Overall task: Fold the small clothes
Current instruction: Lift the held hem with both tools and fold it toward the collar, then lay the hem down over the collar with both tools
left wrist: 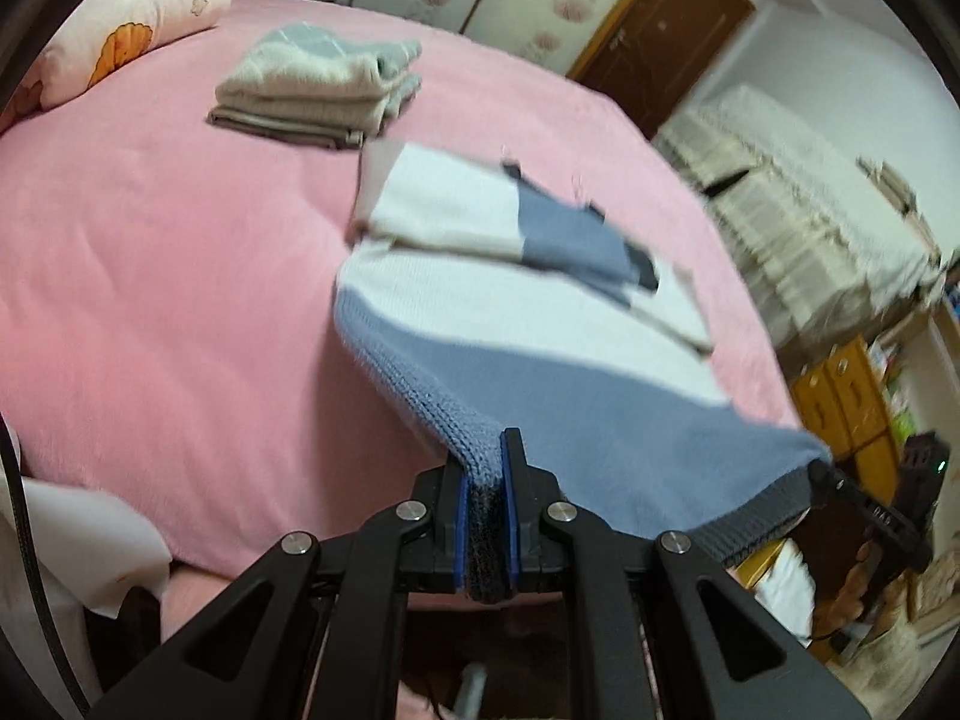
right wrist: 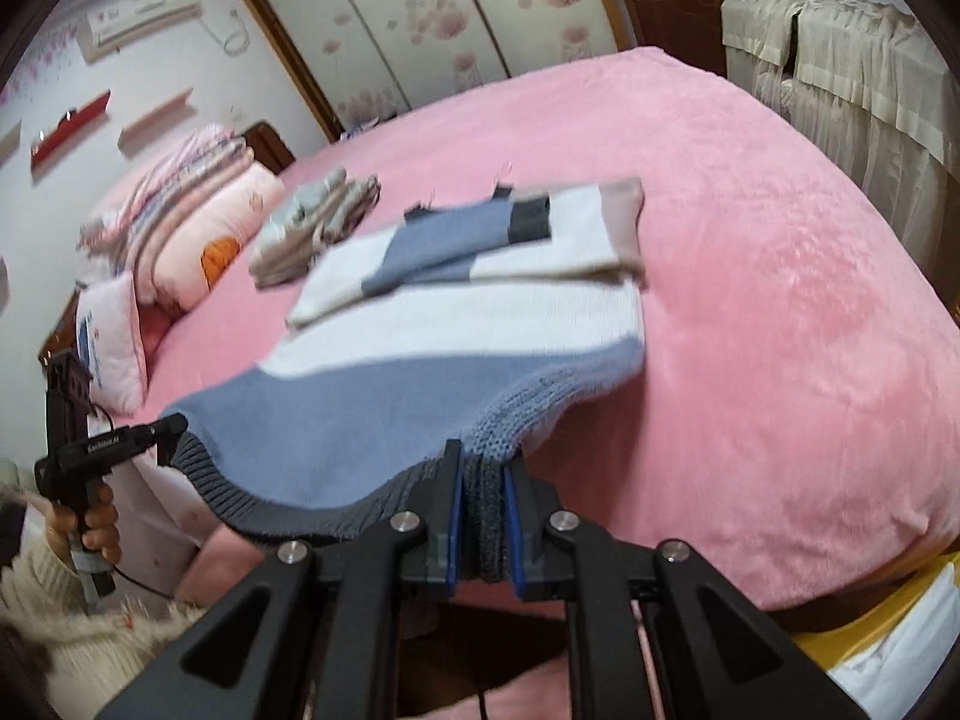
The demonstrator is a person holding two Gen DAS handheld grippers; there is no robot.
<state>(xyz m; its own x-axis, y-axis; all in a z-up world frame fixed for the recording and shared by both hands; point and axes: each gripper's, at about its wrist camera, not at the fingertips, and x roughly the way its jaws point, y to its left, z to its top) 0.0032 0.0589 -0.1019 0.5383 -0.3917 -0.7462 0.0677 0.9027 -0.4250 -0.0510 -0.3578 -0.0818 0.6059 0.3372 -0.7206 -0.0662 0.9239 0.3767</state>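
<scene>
A blue, white and dark grey knit sweater [left wrist: 540, 360] [right wrist: 372, 384] lies on the pink bed, its sleeves folded across the white upper part. Its ribbed grey hem end is lifted off the bed. My left gripper [left wrist: 486, 480] is shut on one hem corner, the knit bunched between the blue pads. My right gripper [right wrist: 486, 486] is shut on the other hem corner. In the left wrist view the right gripper [left wrist: 822, 471] shows at the far hem corner. In the right wrist view the left gripper [right wrist: 174, 426] shows at the left, held by a hand [right wrist: 90, 528].
A stack of folded grey and beige clothes [left wrist: 324, 90] [right wrist: 318, 222] lies farther up the pink bed [left wrist: 150, 276] [right wrist: 780, 330]. Pillows [left wrist: 132, 30] [right wrist: 192, 222] sit at the head. A lace-covered piece of furniture [left wrist: 810, 228] [right wrist: 852, 84] stands beside the bed, and a wardrobe [right wrist: 420, 18] behind.
</scene>
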